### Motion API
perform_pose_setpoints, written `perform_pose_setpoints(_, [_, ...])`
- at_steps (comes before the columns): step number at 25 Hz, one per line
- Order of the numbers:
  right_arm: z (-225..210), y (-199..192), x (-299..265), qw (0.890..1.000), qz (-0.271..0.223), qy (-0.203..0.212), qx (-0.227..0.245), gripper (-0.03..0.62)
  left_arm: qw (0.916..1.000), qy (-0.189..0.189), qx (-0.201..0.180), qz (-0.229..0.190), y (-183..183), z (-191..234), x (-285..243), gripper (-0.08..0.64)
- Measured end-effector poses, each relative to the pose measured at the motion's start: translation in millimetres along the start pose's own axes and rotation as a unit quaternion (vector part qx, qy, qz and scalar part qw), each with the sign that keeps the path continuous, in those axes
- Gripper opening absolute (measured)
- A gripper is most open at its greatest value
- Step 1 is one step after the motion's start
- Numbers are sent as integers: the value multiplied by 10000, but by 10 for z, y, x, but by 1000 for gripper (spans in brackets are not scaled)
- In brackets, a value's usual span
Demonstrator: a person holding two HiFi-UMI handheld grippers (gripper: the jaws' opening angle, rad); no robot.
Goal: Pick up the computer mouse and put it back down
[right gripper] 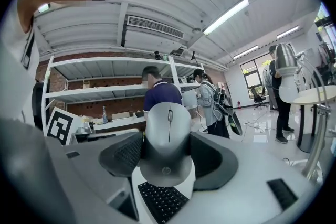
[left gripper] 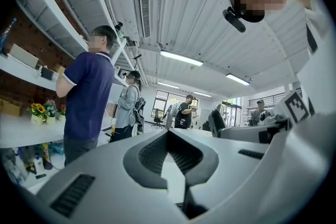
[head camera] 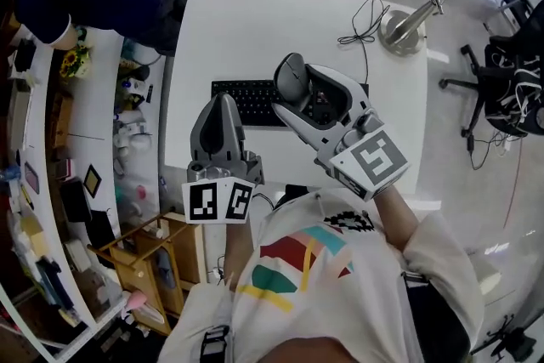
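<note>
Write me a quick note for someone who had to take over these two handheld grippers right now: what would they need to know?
Right gripper: shut on the computer mouse, one jaw on each side, holding it in the air over the keyboard.
Left gripper: jaws together with nothing in them, held up beside the right one.
Things: the keyboard lies on the white table. The mouse is off the table.
Done: the mouse has been picked up.
Left: lower the mouse onto a bare part of the table, probably next to the keyboard, then open the right jaws and draw the gripper away.
</note>
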State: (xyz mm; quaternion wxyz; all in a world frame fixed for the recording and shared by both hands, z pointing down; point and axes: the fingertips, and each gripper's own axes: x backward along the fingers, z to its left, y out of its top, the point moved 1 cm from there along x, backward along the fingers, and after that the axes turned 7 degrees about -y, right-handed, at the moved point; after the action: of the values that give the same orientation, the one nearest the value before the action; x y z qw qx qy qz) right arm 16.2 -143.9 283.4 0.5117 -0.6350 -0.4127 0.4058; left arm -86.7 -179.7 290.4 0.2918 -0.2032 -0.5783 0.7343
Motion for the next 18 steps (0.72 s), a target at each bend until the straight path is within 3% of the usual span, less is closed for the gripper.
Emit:
perform_pose_setpoints(8, [-905,-360,502,9906,444,-1209,-453,273,9981,-403,-188,434,-318,-493,-315,44])
perform_pose_setpoints(18, [-1973,-1036,1367,9557,1256,-2548,-767,273,9897,-994,-80,1027,-909,-1155,-727,44])
